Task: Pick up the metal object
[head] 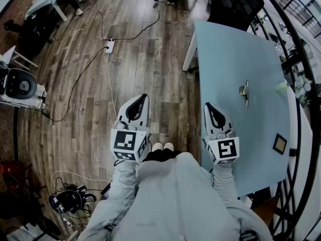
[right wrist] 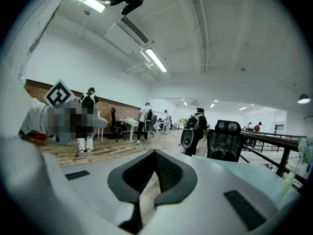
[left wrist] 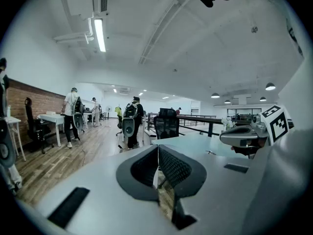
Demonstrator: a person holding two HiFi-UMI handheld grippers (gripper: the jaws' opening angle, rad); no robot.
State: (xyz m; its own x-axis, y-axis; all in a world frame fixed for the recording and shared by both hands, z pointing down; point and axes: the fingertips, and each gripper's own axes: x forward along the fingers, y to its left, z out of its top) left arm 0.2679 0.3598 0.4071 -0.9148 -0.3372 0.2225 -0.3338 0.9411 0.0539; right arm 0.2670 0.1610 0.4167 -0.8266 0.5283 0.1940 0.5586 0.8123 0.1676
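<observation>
**A:** Where is the metal object (head: 244, 92)?

**B:** It lies flat on the pale blue table (head: 225, 49), towards the right half, on bare surface; nothing touches it.

**A:** And the right gripper (head: 207, 105)?

**B:** It hangs over the table's near left edge, well apart from the object; the object lies ahead of it and off to the right. Its jaws are pressed together with nothing between them; in the right gripper view the two dark pads meet in a single seam, and beyond them there is only the room.

**A:** The left gripper (head: 144, 97)?

**B:** It is beside the table, over the wooden floor (head: 75, 124), roughly level with the right one; its jaws are likewise closed tip to tip and empty; only floorboards show through the slit below the pads.

**A:** Anything else on the table?

**B:** A small dark-framed square (head: 280, 143) near the right edge, closer to the person than the object is; white flowers (head: 302, 88) by the right rim.

**A:** And around it?

**B:** A white cable (head: 108, 79) runs over the floor from a power strip (head: 110, 45); a black chair (head: 235, 4) stands at the table's far end; people (left wrist: 132, 116) with backpacks stand further off in the room.
</observation>
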